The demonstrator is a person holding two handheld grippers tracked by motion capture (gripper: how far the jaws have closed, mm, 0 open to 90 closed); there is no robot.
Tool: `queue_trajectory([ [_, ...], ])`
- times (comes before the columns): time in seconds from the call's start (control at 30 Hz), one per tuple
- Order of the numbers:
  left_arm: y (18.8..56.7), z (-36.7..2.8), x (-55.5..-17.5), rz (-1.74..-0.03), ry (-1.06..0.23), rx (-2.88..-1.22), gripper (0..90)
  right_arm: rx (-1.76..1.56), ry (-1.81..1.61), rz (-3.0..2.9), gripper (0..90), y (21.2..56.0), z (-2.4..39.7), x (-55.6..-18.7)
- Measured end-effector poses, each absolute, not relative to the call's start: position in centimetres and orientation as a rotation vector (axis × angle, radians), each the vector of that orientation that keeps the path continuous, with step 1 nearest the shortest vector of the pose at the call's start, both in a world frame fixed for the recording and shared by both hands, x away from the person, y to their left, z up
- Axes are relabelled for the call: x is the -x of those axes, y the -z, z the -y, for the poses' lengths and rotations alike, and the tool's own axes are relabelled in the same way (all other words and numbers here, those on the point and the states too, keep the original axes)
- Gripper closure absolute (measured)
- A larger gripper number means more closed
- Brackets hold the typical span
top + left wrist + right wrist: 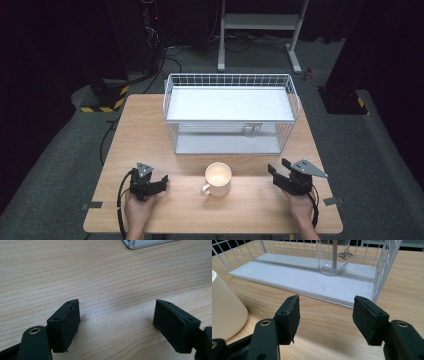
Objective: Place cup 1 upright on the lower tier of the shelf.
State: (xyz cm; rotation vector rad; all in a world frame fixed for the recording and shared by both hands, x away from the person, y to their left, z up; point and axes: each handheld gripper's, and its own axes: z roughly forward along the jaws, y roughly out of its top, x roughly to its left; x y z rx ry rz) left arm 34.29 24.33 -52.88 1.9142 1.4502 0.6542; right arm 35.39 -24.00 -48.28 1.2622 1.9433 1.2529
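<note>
Both our grippers, left (161,183) and right (276,174), stand open and empty. We should bring the right one level toward the mug (217,178) (handle facing us), gripping its wall squarely.

A dark lab: cables (150,75) on grey carpet, hazard-striped bases (102,97) (yellow-black), metal stand (260,30).

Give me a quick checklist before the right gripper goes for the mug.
1. Right gripper open, nothing between the jaws: ok.
2. Left gripper open, nothing held: ok.
3. Mug upright on the table, handle toward the person: ok.
4. Bare table between the right gripper and the mug: ok.
5. Mug apart from the wire rack: ok.
6. Glass upright in the rack, lower level: ok.
7. Mug contents: cannot tell.
</note>
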Motion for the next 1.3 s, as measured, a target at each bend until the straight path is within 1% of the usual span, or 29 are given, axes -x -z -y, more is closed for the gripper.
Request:
queue_trajectory([
  [0.57,52.9,-24.3,-34.3,-1.453,-0.656,-1.913,21.5,-1.3,-1.187,-1.956,38.1,50.1,25.8,-34.1],
  [1.03,52.9,-24.3,-34.2,-1.457,-0.652,-1.912,21.6,-1.313,-1.046,-2.052,36.6,51.6,26.6,-34.4],
  [1.3,52.9,-24.3,-34.2,-1.46,-0.648,-1.91,21.5,-1.308,-0.92,-2.13,33.9,52.2,26.7,-35.1],
])
